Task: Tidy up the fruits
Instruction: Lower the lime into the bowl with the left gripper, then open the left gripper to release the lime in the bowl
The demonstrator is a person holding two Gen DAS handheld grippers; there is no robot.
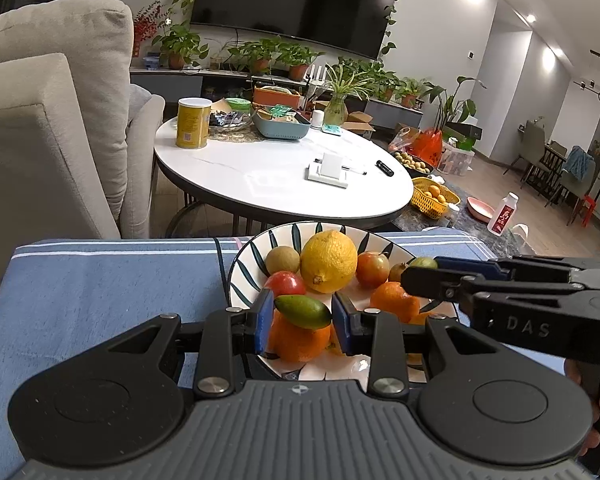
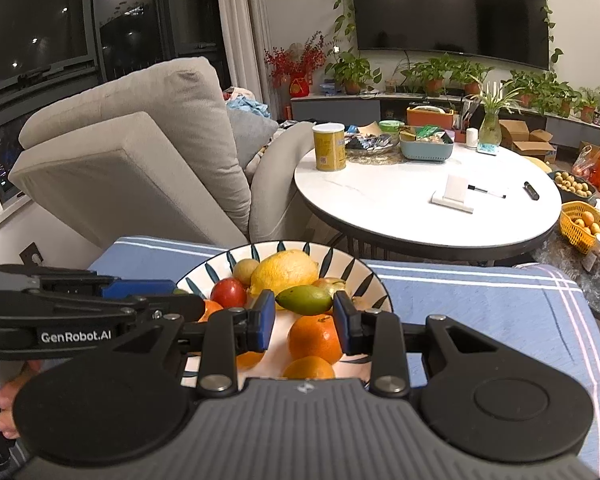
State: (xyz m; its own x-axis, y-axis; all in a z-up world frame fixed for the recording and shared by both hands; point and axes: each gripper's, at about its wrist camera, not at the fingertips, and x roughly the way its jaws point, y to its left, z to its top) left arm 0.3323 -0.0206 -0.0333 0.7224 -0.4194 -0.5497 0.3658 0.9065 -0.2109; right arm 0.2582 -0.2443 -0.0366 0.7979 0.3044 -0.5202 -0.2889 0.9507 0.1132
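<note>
a white plate (image 1: 244,264) with dark leaf stripes sits on a blue striped cloth, piled with fruit. a big yellow lemon (image 1: 328,261) lies at the far middle, a brown kiwi (image 1: 282,259) just left of it and a red fruit (image 1: 286,283) nearer. a reddish-yellow fruit (image 1: 372,269) lies right of the lemon. oranges (image 1: 394,301) fill the near side, and a small green oval fruit (image 1: 303,312) rests on the near orange (image 1: 298,342).
</note>
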